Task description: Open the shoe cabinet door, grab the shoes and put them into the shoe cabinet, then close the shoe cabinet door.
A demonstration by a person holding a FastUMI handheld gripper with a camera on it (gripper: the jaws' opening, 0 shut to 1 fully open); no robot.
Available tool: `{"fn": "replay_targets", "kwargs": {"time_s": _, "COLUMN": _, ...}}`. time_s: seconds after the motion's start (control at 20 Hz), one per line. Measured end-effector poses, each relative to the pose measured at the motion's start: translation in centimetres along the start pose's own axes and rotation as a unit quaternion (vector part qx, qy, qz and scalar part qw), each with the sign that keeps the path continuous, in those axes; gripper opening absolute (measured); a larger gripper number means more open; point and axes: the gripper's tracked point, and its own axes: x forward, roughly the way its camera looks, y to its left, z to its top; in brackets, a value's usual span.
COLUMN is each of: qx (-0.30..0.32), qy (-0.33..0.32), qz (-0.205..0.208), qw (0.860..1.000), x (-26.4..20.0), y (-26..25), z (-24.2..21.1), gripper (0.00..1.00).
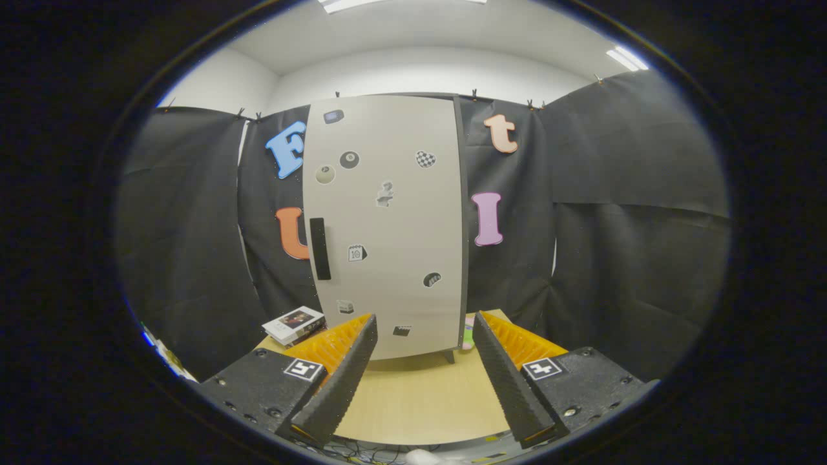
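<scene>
A tall pale shoe cabinet [394,219] stands on the wooden table [420,400], straight ahead of my fingers. Its door is shut and carries several small stickers. A black vertical handle [320,248] sits at the door's left edge. My gripper [424,336] is open, with its two ridged black fingers [345,374] spread wide and nothing between them. The fingers are short of the cabinet, with bare tabletop between. A small pink and green thing [468,336] peeks out at the cabinet's right foot, mostly hidden.
A stack of books [295,325] lies on the table to the left of the cabinet, beyond my left finger. Black cloth walls close in the booth behind and on both sides. Cables lie below the table's near edge [420,442].
</scene>
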Motion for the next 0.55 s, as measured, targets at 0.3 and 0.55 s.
{"fn": "replay_targets", "kwargs": {"time_s": 0.3, "qx": 0.001, "qy": -0.007, "qz": -0.007, "qw": 1.0, "x": -0.09, "y": -0.46, "z": 0.32, "gripper": 0.97}}
{"fn": "replay_targets", "kwargs": {"time_s": 0.55, "qx": -0.006, "qy": -0.007, "qz": -0.005, "qw": 1.0, "x": -0.3, "y": -0.21, "z": 0.34, "gripper": 0.97}}
